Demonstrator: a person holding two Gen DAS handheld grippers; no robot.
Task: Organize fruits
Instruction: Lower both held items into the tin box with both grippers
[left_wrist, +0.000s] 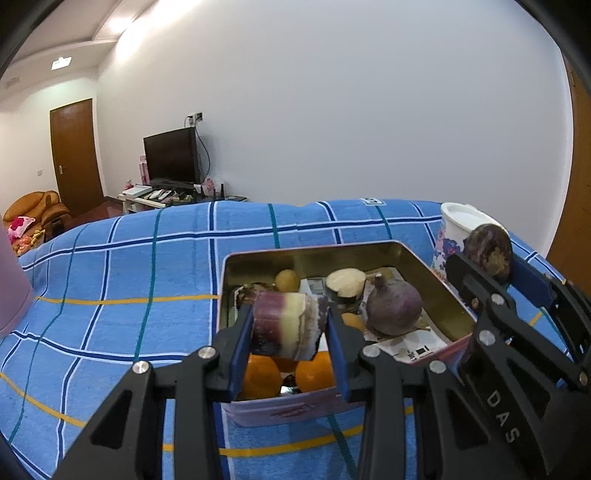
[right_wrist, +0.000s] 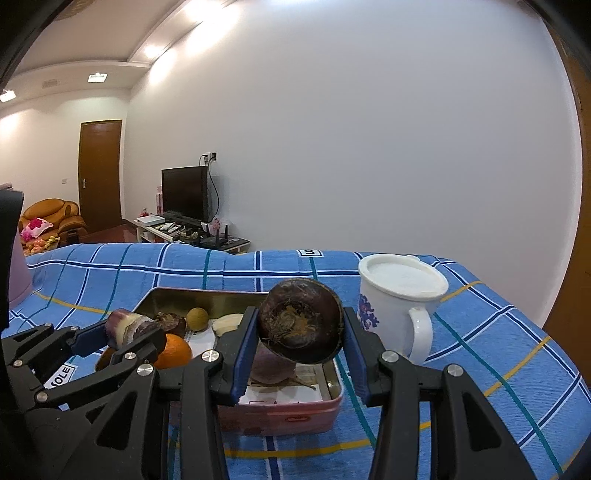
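My left gripper (left_wrist: 290, 328) is shut on a purple and cream sugarcane piece (left_wrist: 286, 325), held above the near end of a pink metal tin (left_wrist: 280, 408). The tin holds oranges (left_wrist: 260, 376), a purple round fruit (left_wrist: 395, 306), a cut sugarcane piece (left_wrist: 345, 284) and a small yellow-brown fruit (left_wrist: 287, 280). My right gripper (right_wrist: 301, 332) is shut on a dark brown water chestnut (right_wrist: 299, 319), held above the tin's right end (right_wrist: 280, 413). The right gripper also shows at the right of the left wrist view (left_wrist: 487, 258), and the left gripper at the left of the right wrist view (right_wrist: 122, 334).
The tin sits on a blue plaid cloth (left_wrist: 110, 295). A white lidded mug with a blue pattern (right_wrist: 400, 306) stands just right of the tin. A pink object (left_wrist: 11, 288) stands at the far left. A TV, a door and a sofa lie behind.
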